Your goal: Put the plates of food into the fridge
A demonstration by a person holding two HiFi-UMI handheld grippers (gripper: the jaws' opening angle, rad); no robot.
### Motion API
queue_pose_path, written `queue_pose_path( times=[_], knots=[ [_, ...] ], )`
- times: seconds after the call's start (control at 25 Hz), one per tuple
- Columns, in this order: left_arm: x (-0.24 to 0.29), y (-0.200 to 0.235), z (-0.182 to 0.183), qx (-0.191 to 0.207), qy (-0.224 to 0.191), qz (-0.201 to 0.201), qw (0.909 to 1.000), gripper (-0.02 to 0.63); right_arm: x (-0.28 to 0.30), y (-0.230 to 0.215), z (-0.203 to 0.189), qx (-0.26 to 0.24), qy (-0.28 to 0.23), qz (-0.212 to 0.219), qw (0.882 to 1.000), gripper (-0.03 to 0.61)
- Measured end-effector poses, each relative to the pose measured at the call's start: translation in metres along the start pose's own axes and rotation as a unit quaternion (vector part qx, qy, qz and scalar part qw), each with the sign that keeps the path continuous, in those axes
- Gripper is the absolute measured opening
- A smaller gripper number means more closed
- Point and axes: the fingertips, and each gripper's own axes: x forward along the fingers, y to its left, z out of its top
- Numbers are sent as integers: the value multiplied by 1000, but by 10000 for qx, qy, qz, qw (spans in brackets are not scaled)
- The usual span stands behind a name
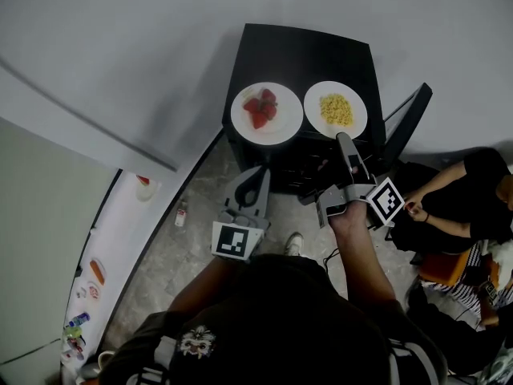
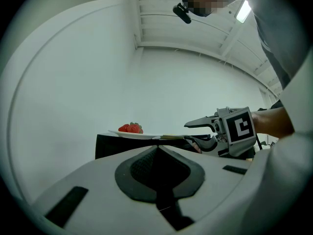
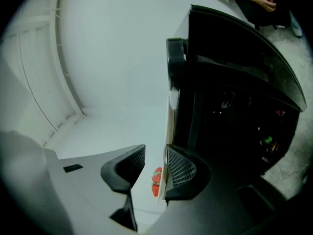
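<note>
Left gripper (image 1: 258, 175) clenched and empty; right gripper (image 1: 345, 140) released.
Your right gripper view shows the rim of the corn plate (image 1: 312, 112) between its parted jaws; your head view adds the strawberry plate (image 1: 240, 117) beside it, 2 plates on the black desk (image 1: 304, 50), and a person (image 1: 473, 184) seated at right.

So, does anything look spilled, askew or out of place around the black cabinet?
Nothing is spilled: the round white plate of red strawberries and the round white plate of yellow food lie flat on the black cabinet. Only a small white bottle on the grey floor beside it looks out of place.
</note>
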Motion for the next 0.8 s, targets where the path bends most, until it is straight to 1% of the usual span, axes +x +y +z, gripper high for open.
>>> queue_pose_path(
  times=[0.36,0.56,0.72,0.8],
  knots=[
    [-3,2,-2,-46,28,28,10000,21,1,-5,1,145,-11,-177,9997,128],
    [-5,1,-2,-45,22,-5,10000,22,-1,-10,1,226,-66,-365,9991,66],
    [-7,-1,-4,-78,43,-15,10000,22,-2,-12,3,236,-116,-361,9990,61],
    [-8,-2,-3,-80,39,-23,10000,23,-2,-12,3,244,-125,-389,9989,44]
  ],
)
